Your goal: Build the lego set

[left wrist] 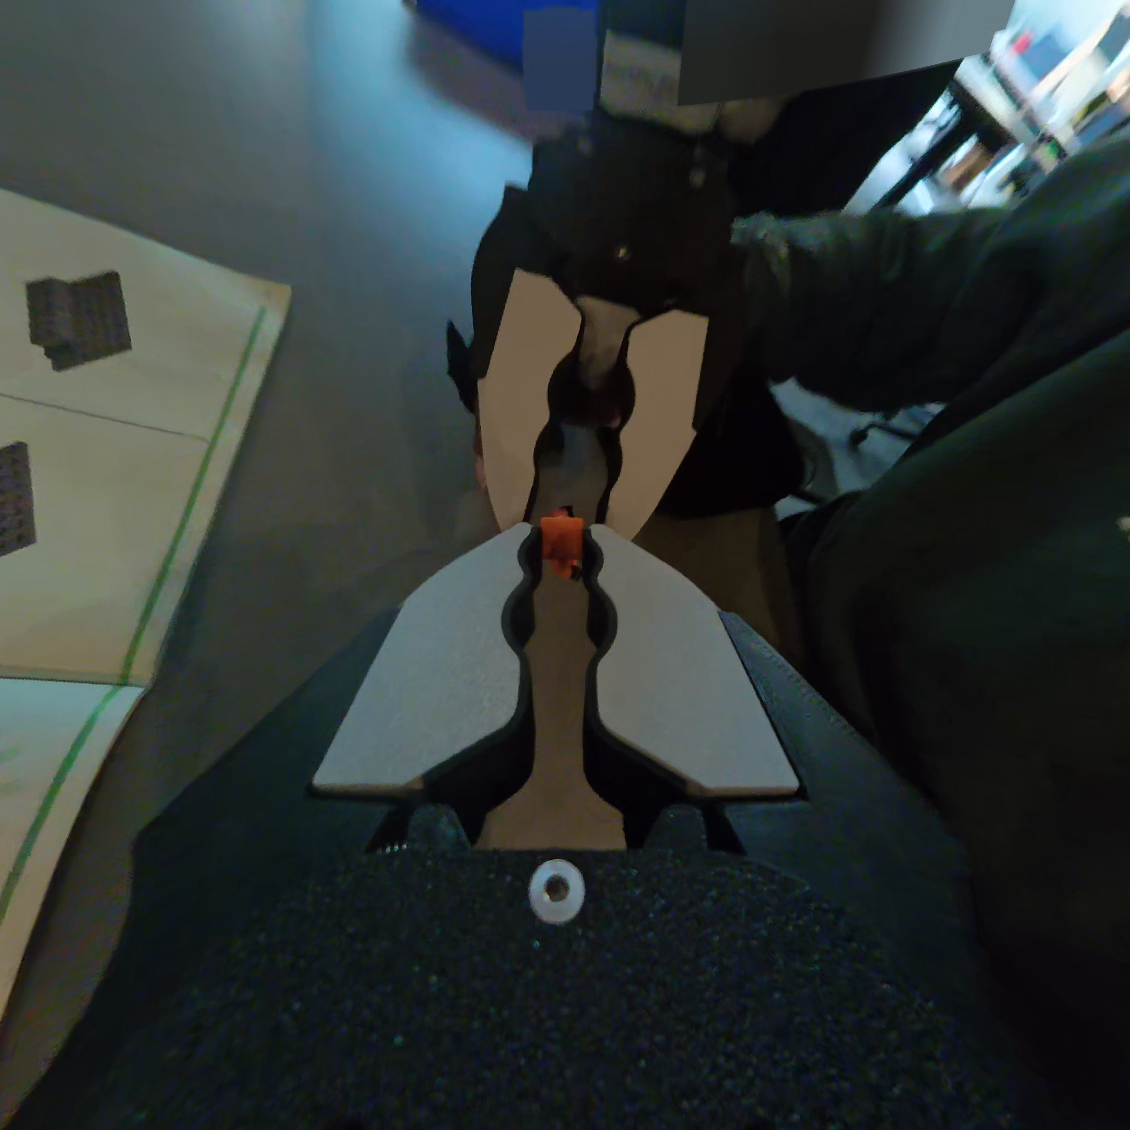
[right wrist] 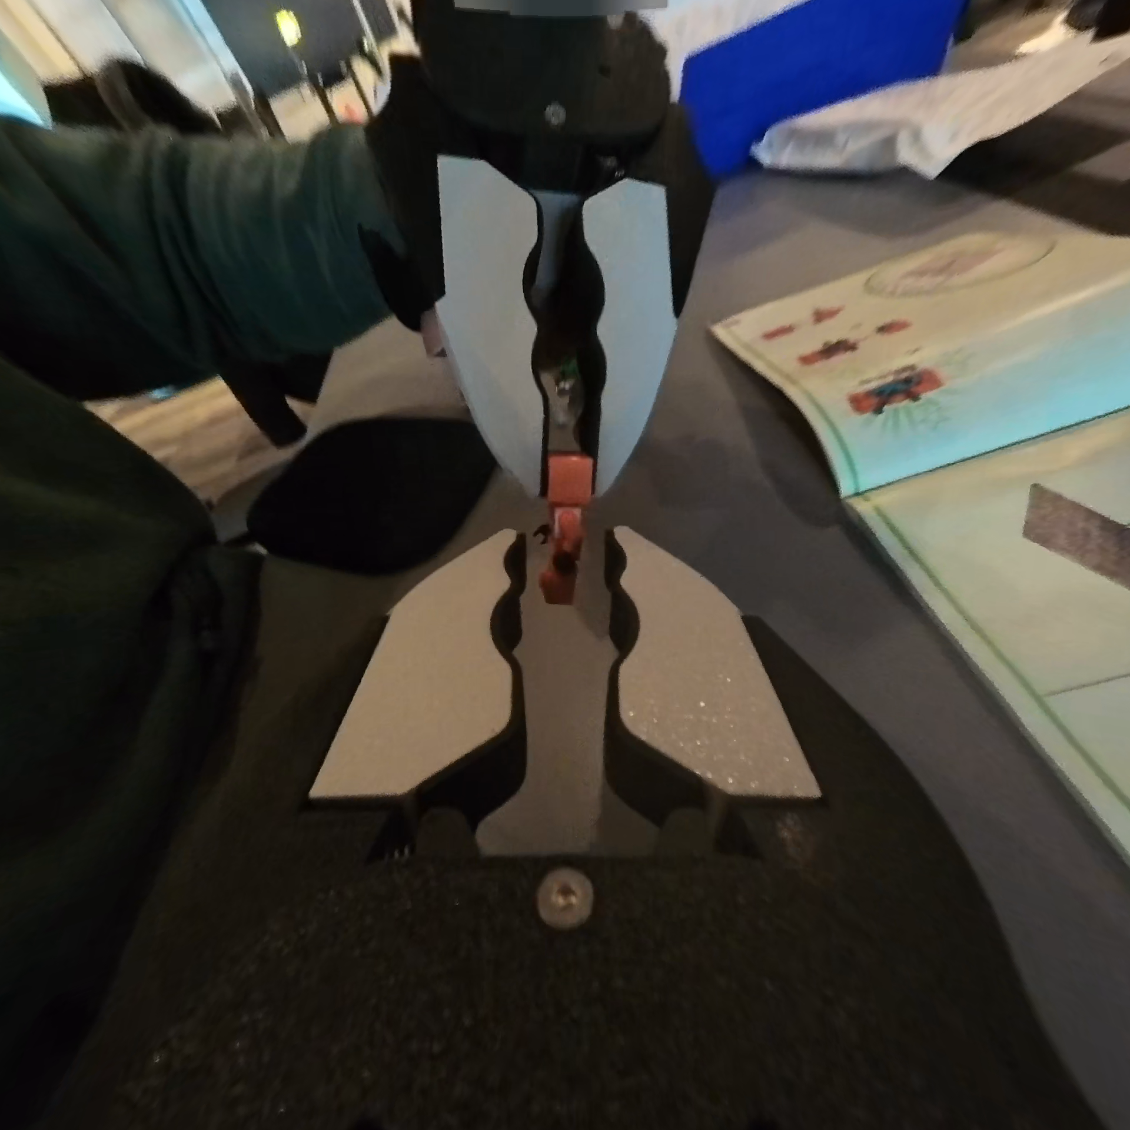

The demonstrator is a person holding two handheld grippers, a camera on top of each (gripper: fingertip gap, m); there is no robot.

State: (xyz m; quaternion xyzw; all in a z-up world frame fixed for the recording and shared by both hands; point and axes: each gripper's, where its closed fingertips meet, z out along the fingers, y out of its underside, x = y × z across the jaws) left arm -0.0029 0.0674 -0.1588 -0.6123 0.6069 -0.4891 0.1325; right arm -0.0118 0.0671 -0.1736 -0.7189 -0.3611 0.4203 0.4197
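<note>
The left hand-held gripper (left wrist: 561, 541) is clamped on a small orange plastic lego piece (left wrist: 561, 544) above the grey desk (left wrist: 306, 183). Tip to tip with it, the right hand-held gripper (right wrist: 562, 553) has its fingers apart around the red part (right wrist: 559, 568) protruding from that piece. Farther out lies the open paper instruction booklet (right wrist: 917, 379). Only a tiny sub-assembly shows; most of the build seems left.

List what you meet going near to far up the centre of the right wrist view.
Right claw, open → small red lego assembly reaching between its tips → red brick pinched at the tips of the left claw, which points back at the camera → blue box on the table behind.
</note>
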